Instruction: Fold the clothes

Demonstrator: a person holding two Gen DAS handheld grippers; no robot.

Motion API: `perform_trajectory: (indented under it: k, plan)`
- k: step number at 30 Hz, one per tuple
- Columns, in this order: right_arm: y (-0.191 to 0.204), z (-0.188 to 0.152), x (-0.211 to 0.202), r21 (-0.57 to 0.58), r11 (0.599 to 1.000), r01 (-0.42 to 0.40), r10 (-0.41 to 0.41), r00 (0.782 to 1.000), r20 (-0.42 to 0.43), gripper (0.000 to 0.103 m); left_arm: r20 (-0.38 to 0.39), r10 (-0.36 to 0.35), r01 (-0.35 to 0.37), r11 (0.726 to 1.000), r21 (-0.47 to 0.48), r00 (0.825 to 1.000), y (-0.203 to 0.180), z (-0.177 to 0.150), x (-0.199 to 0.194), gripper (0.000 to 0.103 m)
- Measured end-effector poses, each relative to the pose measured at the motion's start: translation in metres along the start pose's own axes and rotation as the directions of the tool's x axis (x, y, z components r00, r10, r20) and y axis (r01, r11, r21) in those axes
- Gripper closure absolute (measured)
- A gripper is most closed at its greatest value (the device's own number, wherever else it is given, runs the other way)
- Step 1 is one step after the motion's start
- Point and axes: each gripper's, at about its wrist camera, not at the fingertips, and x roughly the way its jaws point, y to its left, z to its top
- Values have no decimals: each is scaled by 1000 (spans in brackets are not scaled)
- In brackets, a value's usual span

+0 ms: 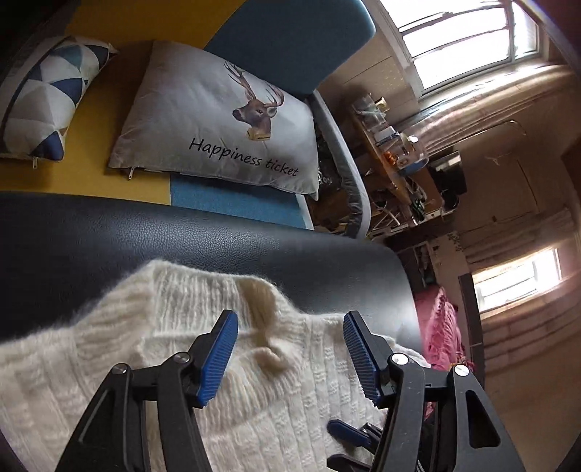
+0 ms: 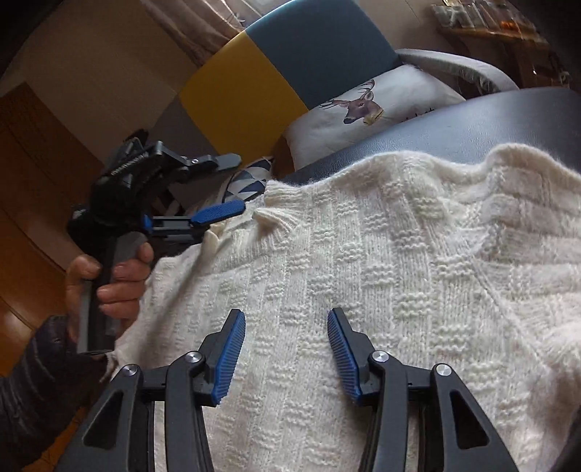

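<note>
A white chunky-knit sweater lies spread on a black leather surface, its neckline towards the far edge. My left gripper hovers open just over the neckline with nothing between its fingers. In the right wrist view the sweater fills the frame, and my right gripper stands open above its chest area, holding nothing. The left gripper shows there at the sweater's left edge, open, held by a hand in a dark sleeve. A blue pad of the right gripper pokes in at the bottom.
Behind the leather surface is a yellow and blue sofa with a deer cushion and a triangle-patterned cushion. A cluttered wooden table and a pink cloth lie to the right. A wooden floor shows left.
</note>
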Motion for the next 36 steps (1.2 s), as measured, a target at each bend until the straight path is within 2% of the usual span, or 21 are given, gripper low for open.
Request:
perform_trajectory:
  k: [5,8,9,10,11,12,14,15,17,18,23,26,28,30,33,36]
  plan:
    - [-2,0,0,13,1000,-26,26,1000,2,54,-80,-14,20,997,70,997,-1,5,27,42]
    - [-4,0,-1,24,999,-42,42,999,7,54,-126,-59,73,991,108,990,-8,3,35,43]
    - [-4,0,-1,24,999,-43,43,999,8,54,-145,-83,100,989,113,986,-11,3,37,56]
    - [-4,0,-1,25,999,-45,45,999,9,54,-164,-113,133,985,113,980,-15,2,40,82]
    - [-4,0,-2,26,999,-46,46,999,10,54,-168,-123,146,980,132,978,-22,2,41,86]
    - [-4,0,-3,26,999,-48,48,999,9,54,-153,-107,133,976,173,982,-30,2,41,87]
    - [-6,3,-2,24,999,-48,48,999,7,54,-110,-32,59,965,256,993,-43,3,44,98]
    - [-5,3,-2,23,999,-47,46,999,8,54,-97,20,6,965,262,995,-41,6,49,99]
    - [-5,4,-1,20,999,-42,42,999,9,54,-90,110,-83,962,261,990,-33,10,63,99]
    - [-5,4,-1,18,999,-40,40,999,9,54,-84,132,-105,959,264,988,-30,10,66,100]
    - [-6,5,3,19,999,-41,41,999,11,54,-92,95,-76,979,190,991,-22,8,54,97]
    - [-5,1,0,22,999,-44,44,999,11,54,-23,61,-56,982,179,998,-26,-2,22,84]
    - [-6,1,1,26,999,-46,46,999,10,54,52,69,-76,983,168,996,-22,-19,-8,61]
    - [-6,3,1,31,999,-41,41,999,2,54,125,128,-150,972,182,984,-17,-45,-34,56]
    - [2,15,6,51,998,-44,46,998,-41,52,160,229,-258,947,190,960,2,-92,-58,56]
    - [19,42,22,104,980,-170,177,982,-60,51,198,269,-309,928,209,943,17,-128,-74,57]
